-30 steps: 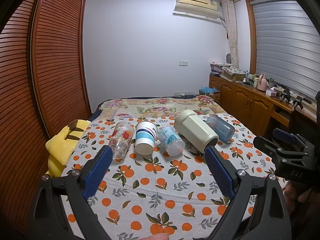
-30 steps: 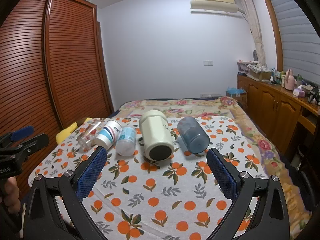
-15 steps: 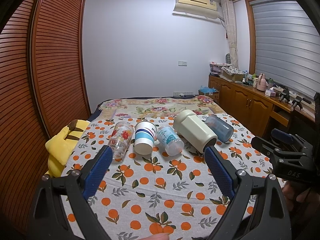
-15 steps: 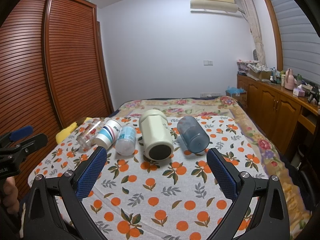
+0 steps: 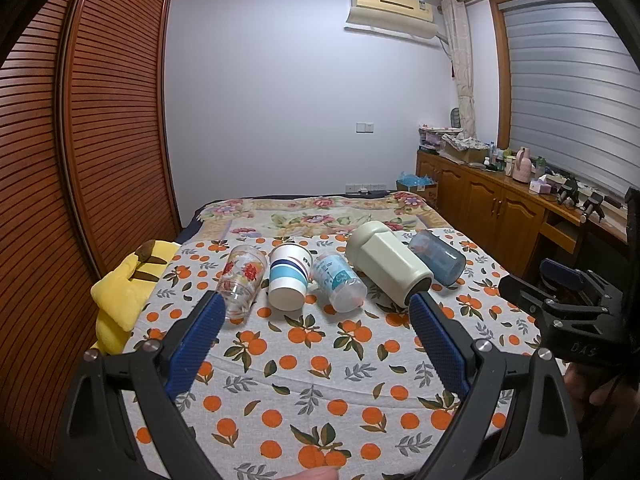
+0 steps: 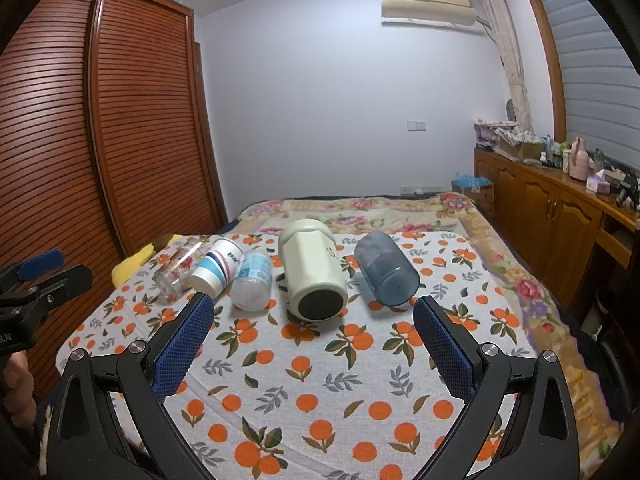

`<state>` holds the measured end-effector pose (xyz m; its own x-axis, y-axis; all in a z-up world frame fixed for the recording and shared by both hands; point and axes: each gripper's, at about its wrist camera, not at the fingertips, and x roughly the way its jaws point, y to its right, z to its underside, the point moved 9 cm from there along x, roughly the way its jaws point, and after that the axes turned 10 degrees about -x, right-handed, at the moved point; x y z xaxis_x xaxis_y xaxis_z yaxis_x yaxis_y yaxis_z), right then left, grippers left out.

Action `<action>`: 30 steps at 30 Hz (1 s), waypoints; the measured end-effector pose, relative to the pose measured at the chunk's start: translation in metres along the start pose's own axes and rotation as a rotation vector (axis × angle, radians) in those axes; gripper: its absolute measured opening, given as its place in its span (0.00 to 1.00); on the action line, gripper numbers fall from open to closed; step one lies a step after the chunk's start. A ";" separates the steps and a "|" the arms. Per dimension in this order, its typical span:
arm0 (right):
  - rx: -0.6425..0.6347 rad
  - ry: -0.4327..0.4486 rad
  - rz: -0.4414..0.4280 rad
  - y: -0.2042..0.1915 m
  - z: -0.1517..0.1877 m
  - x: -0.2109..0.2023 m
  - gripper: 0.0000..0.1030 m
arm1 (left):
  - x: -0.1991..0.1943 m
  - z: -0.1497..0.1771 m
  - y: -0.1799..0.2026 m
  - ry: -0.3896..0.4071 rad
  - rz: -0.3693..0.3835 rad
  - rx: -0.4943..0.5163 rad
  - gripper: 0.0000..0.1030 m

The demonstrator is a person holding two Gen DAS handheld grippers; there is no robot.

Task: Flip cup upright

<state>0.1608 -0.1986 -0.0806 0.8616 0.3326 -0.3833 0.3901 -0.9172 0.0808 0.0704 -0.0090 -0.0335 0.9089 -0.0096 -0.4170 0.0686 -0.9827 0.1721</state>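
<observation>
Several cups lie on their sides in a row on the orange-print cloth (image 5: 304,364): a clear floral glass (image 5: 241,280), a white paper cup with blue stripes (image 5: 288,277), a clear plastic cup with a blue label (image 5: 339,286), a large cream tumbler (image 5: 387,267) and a blue translucent cup (image 5: 438,257). In the right wrist view they are the glass (image 6: 178,266), paper cup (image 6: 217,265), plastic cup (image 6: 253,280), tumbler (image 6: 314,270) and blue cup (image 6: 385,268). My left gripper (image 5: 316,312) is open and empty, short of the row. My right gripper (image 6: 314,316) is open and empty, before the tumbler.
A yellow plush toy (image 5: 124,284) lies at the cloth's left edge. A wooden slatted wardrobe (image 5: 80,160) stands on the left. A wooden cabinet (image 6: 560,216) with clutter runs along the right wall. A floral blanket (image 6: 360,208) covers the bed behind the cups.
The left gripper has drifted slightly; the cups sit a little higher in its view. The right gripper and the cups have not visibly moved.
</observation>
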 end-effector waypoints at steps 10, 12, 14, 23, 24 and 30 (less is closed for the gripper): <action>-0.001 0.001 0.000 0.000 0.000 0.000 0.98 | -0.001 0.000 0.000 0.000 0.000 -0.001 0.91; -0.001 0.001 0.000 0.000 -0.001 0.000 0.98 | 0.000 -0.001 -0.001 0.000 -0.001 0.000 0.91; -0.001 0.001 0.001 0.000 -0.001 0.000 0.98 | 0.000 -0.001 0.000 0.000 -0.002 -0.001 0.91; -0.001 0.001 0.002 0.000 -0.001 0.000 0.98 | 0.000 -0.001 -0.001 -0.004 0.000 -0.002 0.91; -0.001 0.002 0.002 0.000 -0.001 0.000 0.98 | -0.001 -0.001 -0.001 -0.005 0.001 -0.003 0.91; -0.004 -0.009 -0.002 -0.002 -0.001 0.003 0.98 | 0.005 -0.003 -0.007 -0.025 -0.005 -0.010 0.91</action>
<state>0.1630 -0.1959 -0.0807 0.8581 0.3324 -0.3914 0.3928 -0.9158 0.0836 0.0758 -0.0017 -0.0342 0.8981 -0.0097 -0.4397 0.0770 -0.9808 0.1790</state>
